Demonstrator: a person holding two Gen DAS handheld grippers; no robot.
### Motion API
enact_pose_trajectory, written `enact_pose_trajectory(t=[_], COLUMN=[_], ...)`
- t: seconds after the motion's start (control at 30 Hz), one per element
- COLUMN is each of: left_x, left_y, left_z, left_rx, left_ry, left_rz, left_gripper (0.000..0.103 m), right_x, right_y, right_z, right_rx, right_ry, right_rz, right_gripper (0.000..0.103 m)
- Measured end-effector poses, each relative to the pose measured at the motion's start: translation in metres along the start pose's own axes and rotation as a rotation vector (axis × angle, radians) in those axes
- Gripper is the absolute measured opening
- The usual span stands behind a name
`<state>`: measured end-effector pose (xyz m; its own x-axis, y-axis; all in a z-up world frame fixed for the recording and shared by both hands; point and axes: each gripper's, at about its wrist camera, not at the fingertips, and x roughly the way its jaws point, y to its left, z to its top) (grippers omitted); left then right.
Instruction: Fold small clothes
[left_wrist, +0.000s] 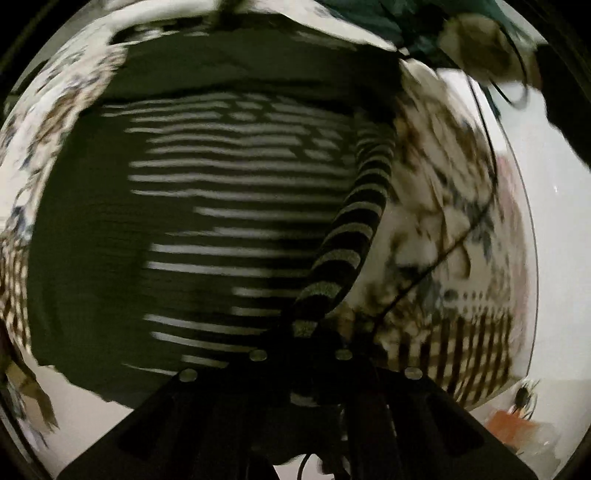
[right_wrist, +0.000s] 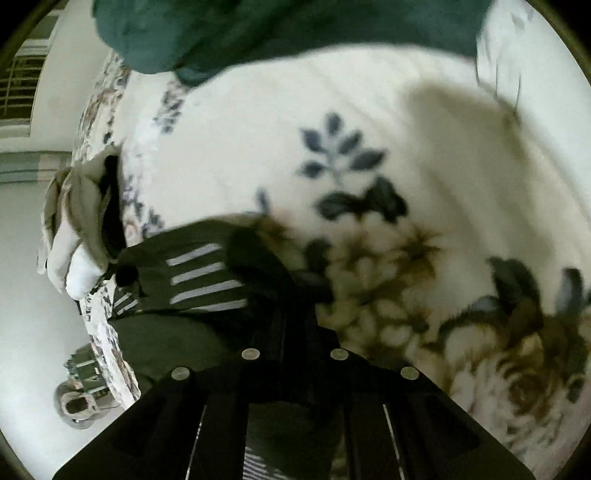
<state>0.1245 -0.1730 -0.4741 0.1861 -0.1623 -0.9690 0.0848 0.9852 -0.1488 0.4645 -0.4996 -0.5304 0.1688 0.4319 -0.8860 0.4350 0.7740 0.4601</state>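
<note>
While both claws point steeply downward, each is pressed together on cloth of the same dark garment (left_wrist: 110, 240) with pale stripes.

Left wrist view: the garment fills the centre and left of the frame, spread on a floral bedcover (left_wrist: 443, 177). A striped sleeve or strip (left_wrist: 354, 236) rises from the right of centre down to the left claw (left_wrist: 301, 354) at the lower centre, where it enters between the closed fingers. The claw pinches this striped strip. A teal cloth (left_wrist: 388, 22) lies at the upper right edge, next to a blurred gloved hand (left_wrist: 476, 44).

Right wrist view: the garment (right_wrist: 199, 280) lies at the lower left of centre, directly ahead of the right claw (right_wrist: 295, 321). Its dark fabric runs in between the fingers, which pinch it. A gloved hand (right_wrist: 70, 240) shows at the left edge, touching the garment's far corner. The floral bedcover (right_wrist: 369, 184) occupies the centre and right; the teal cloth (right_wrist: 277, 29) crosses the top. Shoes (right_wrist: 77, 402) stand on the floor at the lower left.
</note>
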Motion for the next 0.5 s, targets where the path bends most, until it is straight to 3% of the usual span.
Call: enact_pose_trajectory(t=[0.13, 0.27, 0.5], left_x=[-0.023, -0.042, -0.051], left_y=[0.038, 0.089, 0.189], left_z=[0.004, 0.005, -0.006], left_rx=[-0.094, -0.175, -0.361], left_ry=[-0.036, -0.063, -0.078], left_rz=[-0.025, -0.026, -0.049], left_gripper=[0.004, 0.004, 0.004], right_x=[-0.024, -0.027, 0.028], right_y=[0.062, 0.153, 0.319], right_z=[-0.012, -0.028, -0.062], right_rx=[-0.096, -0.199, -0.365], right_ry=[-0.026, -0.028, -0.033], right_rz=[-0.069, -0.111, -0.178], right_gripper=[0.008, 0.008, 0.007])
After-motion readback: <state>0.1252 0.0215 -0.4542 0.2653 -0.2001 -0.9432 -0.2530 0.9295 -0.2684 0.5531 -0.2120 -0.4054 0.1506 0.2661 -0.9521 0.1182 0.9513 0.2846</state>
